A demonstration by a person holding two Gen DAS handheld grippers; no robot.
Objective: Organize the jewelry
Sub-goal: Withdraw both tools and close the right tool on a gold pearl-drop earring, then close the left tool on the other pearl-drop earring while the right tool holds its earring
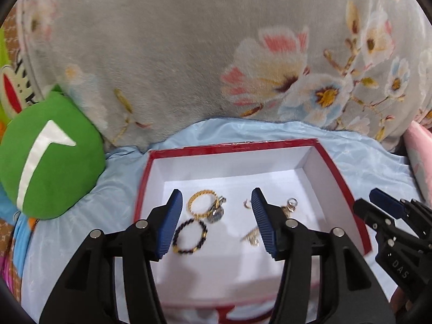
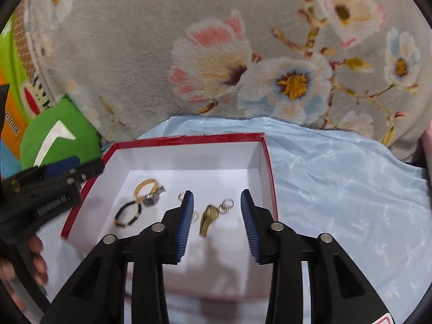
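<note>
Gold pendant (image 2: pixel 208 218) sits centre-frame between my wide-open, empty right gripper (image 2: pixel 217 205), so I'd descend straight and close slowly.

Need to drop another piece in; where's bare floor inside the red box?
Inside the red-rimmed white box, floor is bare along the far wall and the right wall. Crowded: left-centre, where the gold chain ring and black-and-gold beaded ring cluster.

You see grey floral blanket (image 1: pixel 167 54) filling upper frame, light blue sheet (image 2: pixel 337 178) below it at right, green cushion (image 1: pixel 51 156) at left edge.
</note>
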